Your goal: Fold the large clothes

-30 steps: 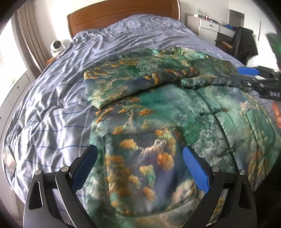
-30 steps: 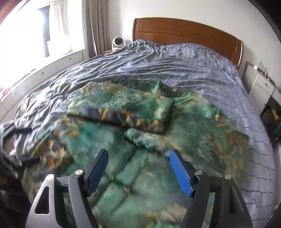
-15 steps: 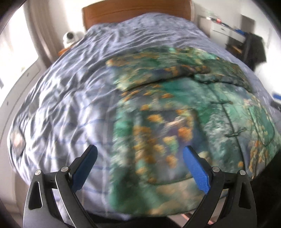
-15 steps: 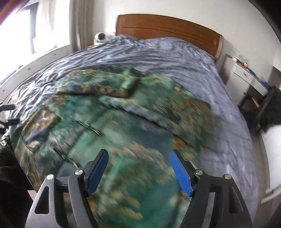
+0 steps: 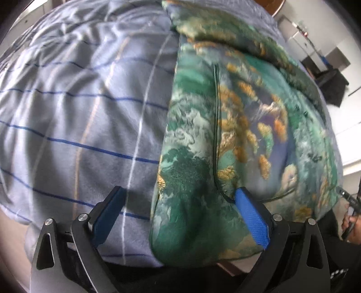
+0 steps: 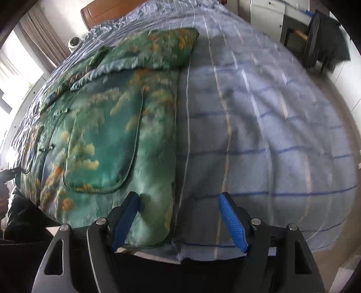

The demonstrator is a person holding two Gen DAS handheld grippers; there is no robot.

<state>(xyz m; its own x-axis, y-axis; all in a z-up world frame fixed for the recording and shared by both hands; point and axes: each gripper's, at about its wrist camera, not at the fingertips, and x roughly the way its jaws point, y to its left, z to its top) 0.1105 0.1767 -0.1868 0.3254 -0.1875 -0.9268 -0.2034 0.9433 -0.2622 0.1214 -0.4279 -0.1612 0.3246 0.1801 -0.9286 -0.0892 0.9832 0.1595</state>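
The jacket (image 5: 225, 126) is spread on the bed (image 5: 79, 112), sleeves already folded in. Its two hem corners are straddled by the left tool (image 5: 180, 216) and right tool (image 6: 178, 220), jaws apart; folding the body remains.

A home bedroom. Wide bed (image 6: 259, 126) under a grey-blue checked cotton cover, with a curved brown wooden headboard (image 6: 101, 11) at its far end. Beige pleated curtains (image 6: 42, 36) beside a bright window (image 6: 15, 58). White drawer cabinet (image 6: 266, 11) against the wall, and dark clothing draped over a black chair (image 6: 325, 42) nearby.
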